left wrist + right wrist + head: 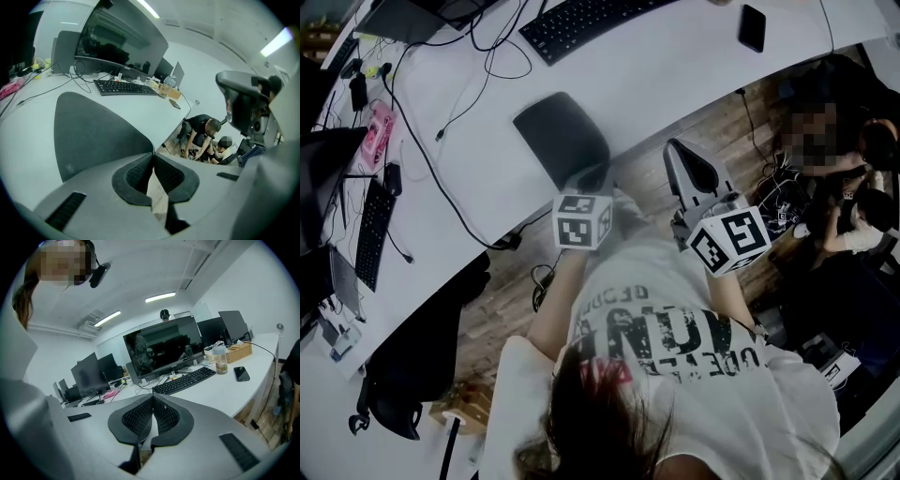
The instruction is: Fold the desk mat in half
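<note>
Left gripper view: the left tool (153, 153) has its jaws pressed together, pad against pad, with nothing between them. Its tips sit right at the near rounded edge of the desk mat (89, 131); contact cannot be told. The right tool (153, 398) is likewise closed and empty, held off the worktop's (675, 75) front edge, apart from the mat and aimed across toward the monitor (164, 345). The mat lies dark and apparently flat in a single layer on the white worktop, close to the front edge, so the fold looks not yet begun. Judgement for the step in hand: spread the left jaws before going lower, slide one pad under the mat's near edge, and pinch close to a corner. Bring the right tool to the other near corner so both rise evenly, then carry the edge over to meet the far edge squarely. Keep clear of the cable (441, 178) beside the mat. Containers: a woven basket (239, 351) at the far end of the worktop, contents not discernible, and a lidded bottle (219, 359) beside it, darker in its lower part.
</note>
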`<state>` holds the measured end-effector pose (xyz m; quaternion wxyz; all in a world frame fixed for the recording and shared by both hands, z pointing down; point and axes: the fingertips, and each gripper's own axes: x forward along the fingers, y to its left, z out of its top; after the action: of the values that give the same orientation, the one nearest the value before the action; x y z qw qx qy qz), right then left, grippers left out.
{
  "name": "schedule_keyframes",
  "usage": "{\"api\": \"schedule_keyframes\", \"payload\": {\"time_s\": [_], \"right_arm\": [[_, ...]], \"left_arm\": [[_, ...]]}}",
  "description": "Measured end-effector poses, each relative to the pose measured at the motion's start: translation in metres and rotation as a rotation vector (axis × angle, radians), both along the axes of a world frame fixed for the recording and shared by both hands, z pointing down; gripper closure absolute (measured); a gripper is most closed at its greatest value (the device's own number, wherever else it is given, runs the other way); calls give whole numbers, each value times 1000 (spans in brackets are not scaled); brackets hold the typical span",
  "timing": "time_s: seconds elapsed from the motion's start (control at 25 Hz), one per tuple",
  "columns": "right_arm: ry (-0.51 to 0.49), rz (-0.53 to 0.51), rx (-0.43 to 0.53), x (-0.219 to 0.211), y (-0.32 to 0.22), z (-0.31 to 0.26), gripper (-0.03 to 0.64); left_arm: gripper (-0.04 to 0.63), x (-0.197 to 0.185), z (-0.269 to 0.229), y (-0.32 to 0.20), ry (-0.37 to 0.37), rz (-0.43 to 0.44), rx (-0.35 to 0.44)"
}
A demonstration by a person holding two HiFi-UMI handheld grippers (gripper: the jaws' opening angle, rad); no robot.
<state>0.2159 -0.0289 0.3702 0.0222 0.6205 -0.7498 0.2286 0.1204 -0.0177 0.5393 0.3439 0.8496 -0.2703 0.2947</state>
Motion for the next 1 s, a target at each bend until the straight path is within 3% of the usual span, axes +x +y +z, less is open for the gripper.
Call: {"api": "schedule_keyframes", "payload": {"time_s": [0.32, 0.6, 0.76, 1.0], "right_arm": [[-9, 16, -7, 12, -2, 3, 618], [-9, 21, -11, 14, 0, 4, 618], [-9, 16, -12, 11, -1, 5, 618], [-5, 11, -12, 6, 0, 5, 618]], "left_arm": [[583, 1, 20, 0, -24, -53, -89], [581, 5, 15, 2, 12, -52, -85], [485, 13, 6, 7, 82, -29, -102], [466, 14, 2, 9, 102, -21, -91]]}}
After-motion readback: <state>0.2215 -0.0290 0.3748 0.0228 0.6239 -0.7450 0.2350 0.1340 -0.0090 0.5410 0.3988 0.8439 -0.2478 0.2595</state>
